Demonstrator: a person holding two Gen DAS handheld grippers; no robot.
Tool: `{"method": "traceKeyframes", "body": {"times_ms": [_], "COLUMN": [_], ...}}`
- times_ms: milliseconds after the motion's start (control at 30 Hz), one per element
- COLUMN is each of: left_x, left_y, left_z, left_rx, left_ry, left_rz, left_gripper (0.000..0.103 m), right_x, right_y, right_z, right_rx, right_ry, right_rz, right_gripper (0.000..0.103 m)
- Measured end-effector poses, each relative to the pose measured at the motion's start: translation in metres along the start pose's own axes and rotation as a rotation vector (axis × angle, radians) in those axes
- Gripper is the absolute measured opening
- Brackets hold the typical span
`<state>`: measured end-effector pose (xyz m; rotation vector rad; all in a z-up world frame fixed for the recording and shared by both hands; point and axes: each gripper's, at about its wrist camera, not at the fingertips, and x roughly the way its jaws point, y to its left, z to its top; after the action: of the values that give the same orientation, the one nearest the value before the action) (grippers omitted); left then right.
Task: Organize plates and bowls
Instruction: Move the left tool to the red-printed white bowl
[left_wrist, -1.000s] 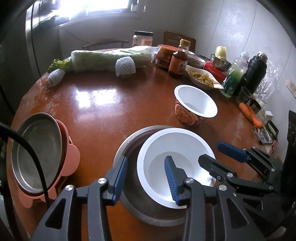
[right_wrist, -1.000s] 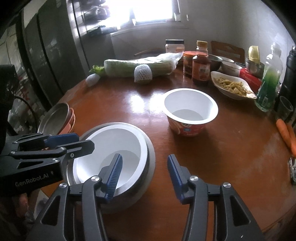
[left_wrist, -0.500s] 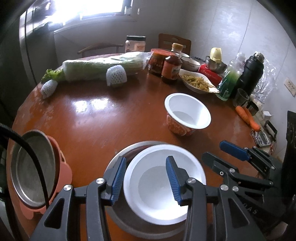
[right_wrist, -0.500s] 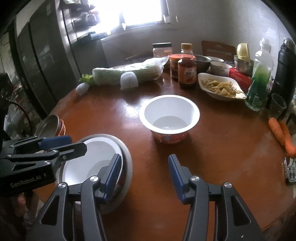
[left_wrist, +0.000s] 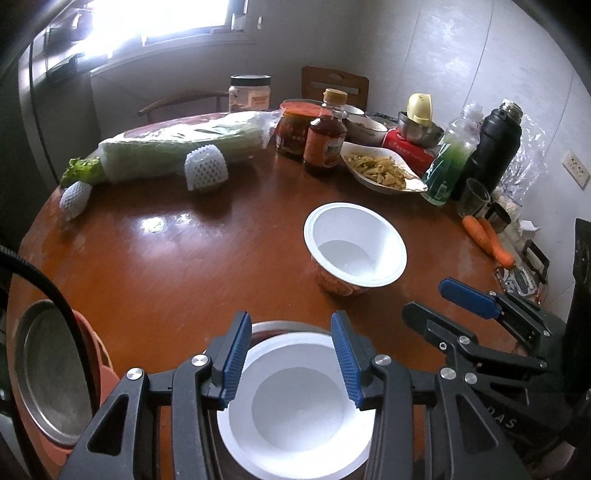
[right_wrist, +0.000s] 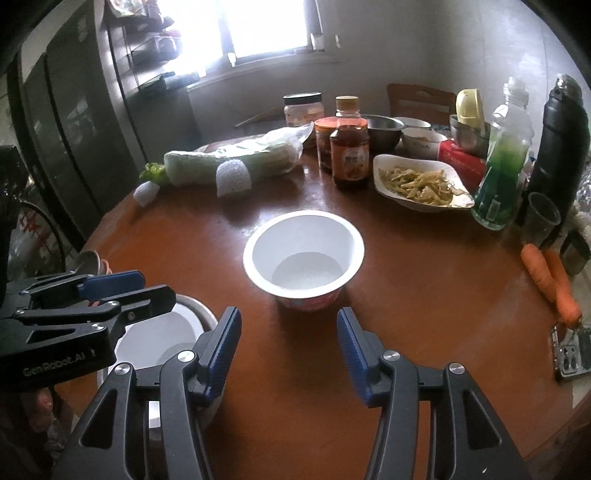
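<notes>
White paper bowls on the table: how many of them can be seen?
2. One white bowl sits inside a metal basin under the open left gripper. The other bowl stands alone mid-table, beyond the open right gripper.

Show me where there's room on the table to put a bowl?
Bare wood lies between the cabbage, the noodle cup and the steel plate. Another patch sits between the cup and carrots. The back edge, around the sauce bottle, is crowded.

Round glossy reddish-brown wooden surface (left_wrist: 192, 266), white paper instant-noodle bowl (left_wrist: 355, 248) mid-table, wrapped green cabbage (left_wrist: 184, 147), brown sauce bottle (left_wrist: 325, 140), two orange carrots (left_wrist: 487, 236) near the right edge
</notes>
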<state>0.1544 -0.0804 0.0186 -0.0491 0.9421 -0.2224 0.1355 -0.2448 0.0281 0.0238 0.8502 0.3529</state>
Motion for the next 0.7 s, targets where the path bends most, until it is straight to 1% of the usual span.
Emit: {"method": "traceKeyframes", "body": {"times_ms": [233, 467, 700], "left_x": [0.008, 0.018, 0.024], "left_y": [-0.003, -0.005, -0.008], "left_z": [0.013, 0.025, 0.034], "left_rx": [0.009, 0.008, 0.008], "left_ry": [0.005, 0.011, -0.005], "left_rz": [-0.007, -0.008, -0.037], "left_gripper": [0.045, 0.048, 0.051], "right_x": [0.005, 0.012, 0.022], "right_y": [-0.006, -0.013, -0.019], "right_z": [0.006, 0.014, 0.016], "right_rx": [0.009, 0.028, 0.037], "right_ry": [0.007, 0.01, 0.026], "right_rz": [-0.01, -0.017, -0.019], "right_gripper": [0.056, 0.056, 0.057]}}
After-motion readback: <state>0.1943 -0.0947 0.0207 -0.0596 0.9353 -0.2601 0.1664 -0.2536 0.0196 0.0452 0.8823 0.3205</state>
